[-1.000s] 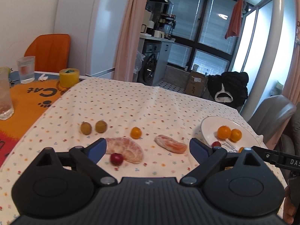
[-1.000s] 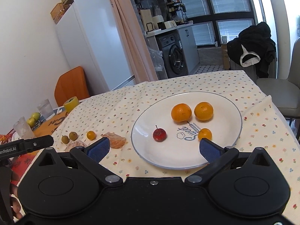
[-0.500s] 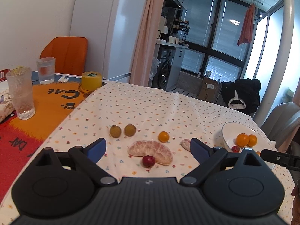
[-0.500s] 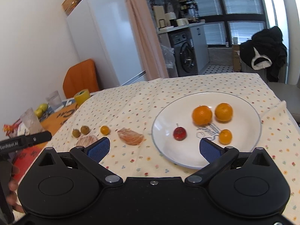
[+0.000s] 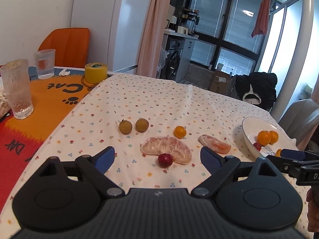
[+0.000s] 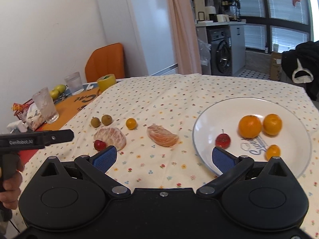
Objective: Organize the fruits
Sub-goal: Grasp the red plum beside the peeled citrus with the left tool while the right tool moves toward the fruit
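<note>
Fruit lies partly on the floral tablecloth, partly on a white plate at its right side.

On the cloth, left to right: two brown-green longans side by side, close but apart; a small orange kumquat; a large peeled pomelo segment, pale pink with white pith, and a small red fruit touching its near edge; a smaller peeled orange segment, well apart from the pomelo.

On the plate: two tangerines touching, a red fruit with stem, and a second kumquat near the front rim.

Left gripper: jaws spread wide, empty, above the cloth, red fruit and pomelo between the blue pads. Right gripper: jaws also wide apart, empty, right pad over the plate rim.

Writing: plate print partly legible, "Sweet". Orange mat reads "Cat", with a paw print. Left gripper body, seen from the right wrist, reads "GenRobot.AI". Yellow tape roll has a green label, illegible.
</note>
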Available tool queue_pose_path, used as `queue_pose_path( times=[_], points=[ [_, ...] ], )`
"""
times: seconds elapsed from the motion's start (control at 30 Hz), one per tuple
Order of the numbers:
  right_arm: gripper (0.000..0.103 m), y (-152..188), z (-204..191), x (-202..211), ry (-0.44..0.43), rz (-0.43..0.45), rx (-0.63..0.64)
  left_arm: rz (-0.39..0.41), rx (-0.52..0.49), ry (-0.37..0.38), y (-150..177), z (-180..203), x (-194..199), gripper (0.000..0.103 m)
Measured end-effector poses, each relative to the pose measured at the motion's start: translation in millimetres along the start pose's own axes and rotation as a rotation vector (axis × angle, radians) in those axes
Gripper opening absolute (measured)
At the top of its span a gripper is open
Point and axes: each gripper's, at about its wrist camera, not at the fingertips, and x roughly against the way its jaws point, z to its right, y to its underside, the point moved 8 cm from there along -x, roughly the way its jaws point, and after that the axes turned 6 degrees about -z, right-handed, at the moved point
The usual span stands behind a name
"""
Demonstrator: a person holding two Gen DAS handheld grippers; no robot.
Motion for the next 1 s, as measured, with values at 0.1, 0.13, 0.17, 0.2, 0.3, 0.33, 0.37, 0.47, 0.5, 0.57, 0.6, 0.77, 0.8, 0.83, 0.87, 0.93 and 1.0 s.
queue_pose_path(
  times=[0.1,0.13,0.17,0.2,0.3,0.33,0.37,0.47,0.5,0.57,0.6,0.77,0.8,0.83,0.87,0.93,1.0],
  points=[
    [0.101,-3.1,-3.9,-8.2,-0.018,-0.002,0.022,-0.012,0.007,-0.002,2.0,-2.8,-8.6,0.082],
    [0.100,-4.1,-5.7,-11.6,-0.024,-0.009,0.031,-0.020,0.009,-0.001,2.5,-3.4,-11.9,0.075],
    [0.096,-5.0,-7.1,-15.0,-0.029,-0.016,0.038,-0.030,0.011,0.001,3.1,-3.7,-15.3,0.069],
    [0.092,-6.0,-8.2,-18.2,-0.037,-0.024,0.042,-0.039,0.013,0.005,3.7,-3.9,-18.7,0.067],
    [0.086,-8.1,-10.1,-28.7,-0.057,-0.046,0.042,-0.052,0.015,0.006,5.4,-2.8,-26.9,0.062],
    [0.085,-8.7,-10.6,-31.4,-0.061,-0.052,0.042,-0.055,0.012,0.005,5.7,-2.0,-29.4,0.062],
    [0.083,-9.5,-11.2,-33.6,-0.064,-0.055,0.044,-0.059,0.011,0.004,6.4,-1.2,-32.4,0.059],
    [0.082,-11.0,-11.9,-39.0,-0.071,-0.061,0.054,-0.080,0.010,0.010,9.5,1.7,-42.2,0.052],
    [0.081,-11.3,-11.0,-41.1,-0.072,-0.065,0.052,-0.088,0.010,0.010,10.7,2.8,-45.7,0.050],
    [0.080,-11.7,-10.2,-44.4,-0.073,-0.073,0.054,-0.103,0.011,0.013,13.0,4.8,-52.3,0.049],
    [0.080,-11.8,-9.9,-45.5,-0.076,-0.075,0.055,-0.108,0.011,0.015,13.9,5.8,-55.2,0.047],
    [0.080,-12.6,-8.4,-52.7,-0.076,-0.081,0.055,-0.126,0.004,0.009,18.0,8.3,-67.0,0.035],
    [0.080,-12.7,-8.2,-54.3,-0.077,-0.082,0.054,-0.123,0.004,0.003,17.8,7.9,-67.4,0.031],
    [0.080,-13.0,-8.5,-55.5,-0.078,-0.083,0.055,-0.121,0.003,-0.004,17.5,7.3,-67.4,0.028],
    [0.080,-13.1,-8.8,-56.7,-0.078,-0.083,0.058,-0.122,0.004,-0.008,17.2,6.6,-67.8,0.022],
    [0.079,-13.3,-9.0,-59.4,-0.075,-0.086,0.063,-0.125,0.017,-0.001,16.5,4.1,-67.1,0.022],
    [0.077,-13.6,-9.4,-61.4,-0.078,-0.089,0.066,-0.123,0.024,-0.002,15.2,1.9,-64.8,0.022]
  ],
)
